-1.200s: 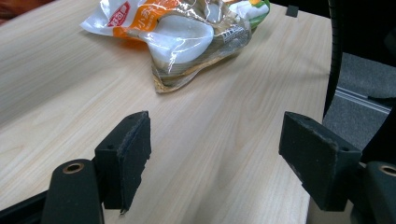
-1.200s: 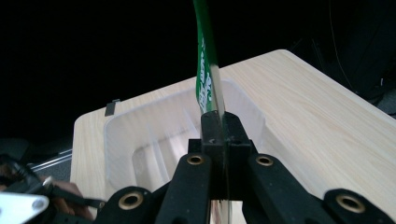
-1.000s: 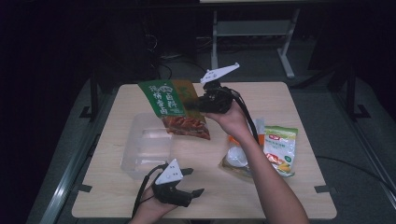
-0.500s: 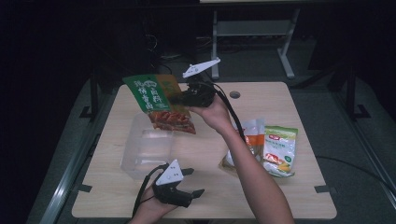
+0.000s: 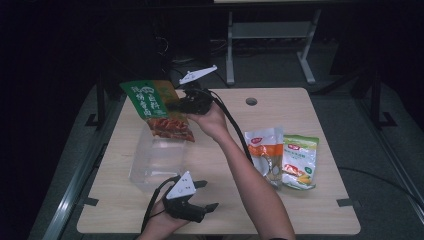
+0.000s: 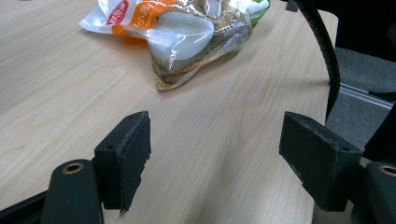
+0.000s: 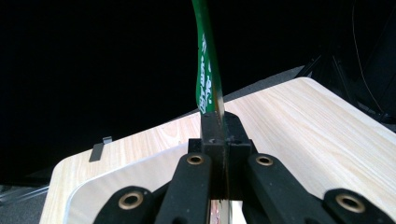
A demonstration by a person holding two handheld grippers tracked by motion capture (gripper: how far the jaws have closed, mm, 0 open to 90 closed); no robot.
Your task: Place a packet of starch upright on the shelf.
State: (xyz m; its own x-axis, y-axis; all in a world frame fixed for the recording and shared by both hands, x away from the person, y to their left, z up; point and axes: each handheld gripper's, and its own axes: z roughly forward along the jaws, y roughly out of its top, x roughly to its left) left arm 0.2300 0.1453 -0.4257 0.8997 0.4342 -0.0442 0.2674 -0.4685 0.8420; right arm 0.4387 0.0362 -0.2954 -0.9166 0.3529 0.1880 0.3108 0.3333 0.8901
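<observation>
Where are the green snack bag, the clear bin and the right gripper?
Green snack bag (image 5: 150, 102), high view, on its printed front.
Clear bin (image 5: 150, 172), high view, on its near wall.
Right gripper (image 5: 176, 106), high view, at its jaws clamped on the bag's edge.

Orange-and-white food packet (image 5: 265, 152) touching a green-and-yellow packet (image 5: 299, 162), on the wooden table (image 5: 320, 110).

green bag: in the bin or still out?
Out. The right gripper holds the green bag in the air above the clear bin; jaws clamped on its edge.
</observation>
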